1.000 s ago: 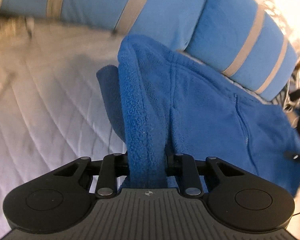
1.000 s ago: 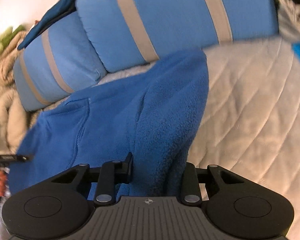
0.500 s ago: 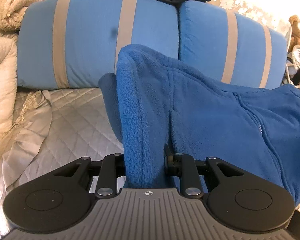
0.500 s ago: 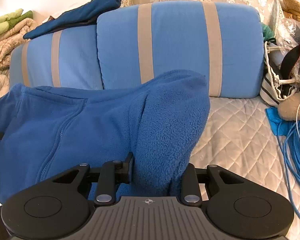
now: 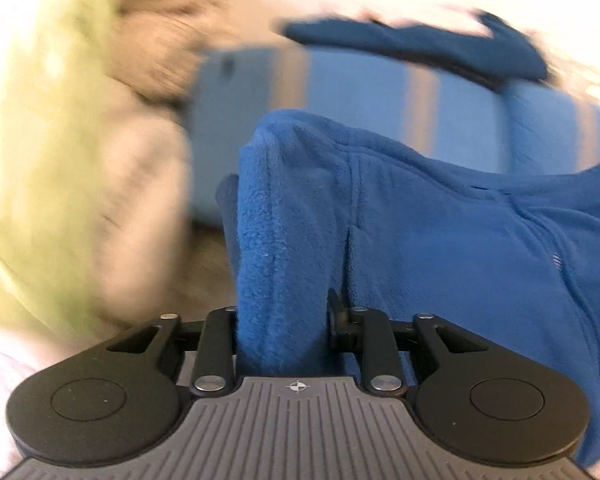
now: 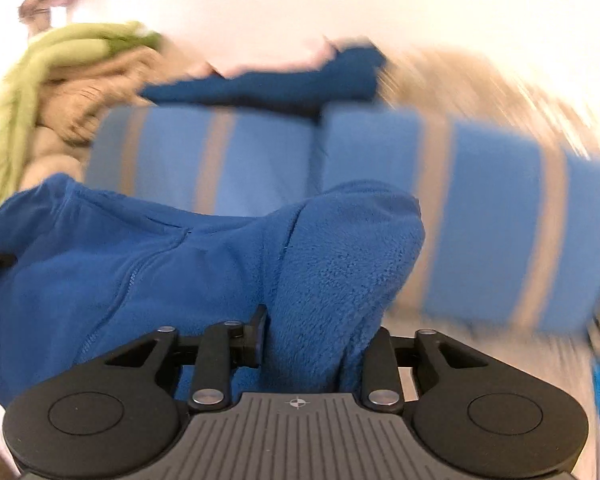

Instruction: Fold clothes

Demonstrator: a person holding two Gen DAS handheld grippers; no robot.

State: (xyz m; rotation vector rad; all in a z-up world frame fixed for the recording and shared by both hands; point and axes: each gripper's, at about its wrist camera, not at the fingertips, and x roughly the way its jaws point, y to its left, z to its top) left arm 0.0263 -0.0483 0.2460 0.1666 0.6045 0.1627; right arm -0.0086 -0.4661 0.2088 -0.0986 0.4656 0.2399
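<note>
Now the blue fleece jacket (image 5: 440, 240) hangs bunched in both tools, left (image 5: 284, 320) and right (image 6: 320, 332), jaws opening around it (mid-lift); next, lay it flat.

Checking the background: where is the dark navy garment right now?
In both wrist views the dark navy garment lies draped atop the striped blue cushions, behind the blue fleece.

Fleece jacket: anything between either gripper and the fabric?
No. The fleece jacket fills the gap in the left gripper and the right gripper; both jaws are opening, nothing else between.
</note>
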